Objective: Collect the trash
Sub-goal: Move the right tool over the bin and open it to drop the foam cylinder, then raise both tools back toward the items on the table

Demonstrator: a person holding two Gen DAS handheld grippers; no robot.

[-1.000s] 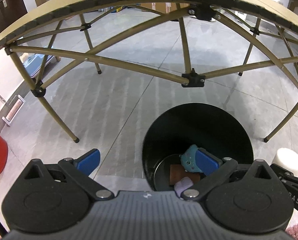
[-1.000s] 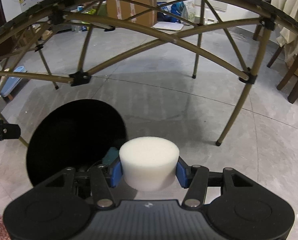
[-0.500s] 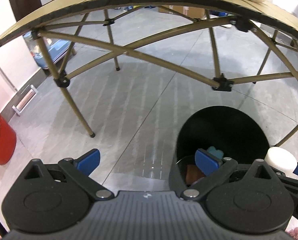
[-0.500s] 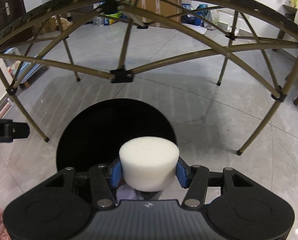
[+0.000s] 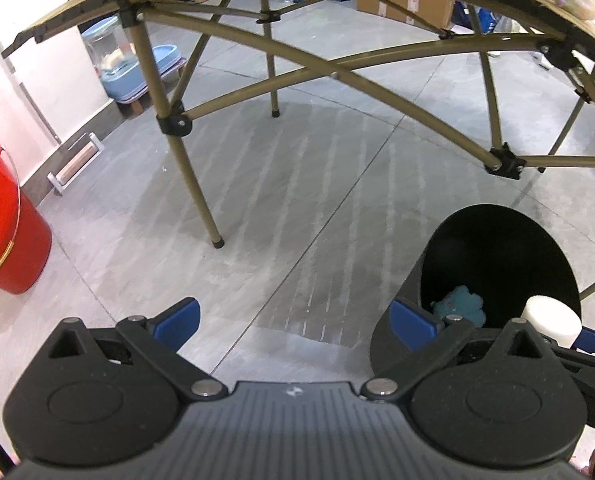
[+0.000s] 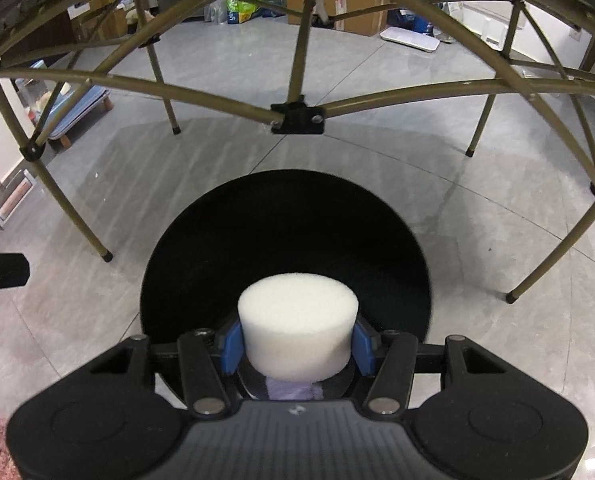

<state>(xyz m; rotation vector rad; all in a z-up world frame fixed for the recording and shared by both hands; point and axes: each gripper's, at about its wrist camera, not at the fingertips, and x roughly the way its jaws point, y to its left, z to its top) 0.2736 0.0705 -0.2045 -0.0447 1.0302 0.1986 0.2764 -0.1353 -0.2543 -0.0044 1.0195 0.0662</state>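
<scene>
- The fingers (image 6: 233, 346) of the right gripper (image 6: 297, 344) are clenched on the white foam cylinder (image 6: 297, 332); one blue pad presses each side, and its flat round face looks forward, away from the camera.
- Just under and in front of these fingers lies the open mouth of the black trash bin (image 6: 285, 216). The cylinder sits over the near part of the opening, so the coming move turns on this one relation: the bin is straight below the held piece, and I judge that releasing here would drop it inside.
- Under the cylinder, a pale purple scrap (image 6: 293, 392) is seen at the bottom of the bin.
- The right gripper is tilted downward, looking into the bin and toward the floor under the folding desk frame (image 6: 297, 114).
- The fingers (image 5: 177, 318) of the left gripper (image 5: 297, 320) are released, wide apart, and hold nothing.
- To the right of the left fingers stands the same bin (image 5: 497, 264), with a teal crumpled thing (image 5: 459, 302) inside; the cylinder (image 5: 551, 320) is over its near right rim.
- The right hand is clearly the nearer one to the bin.
- Far to the left of the left fingers stands a red bucket (image 5: 5, 224).
</scene>
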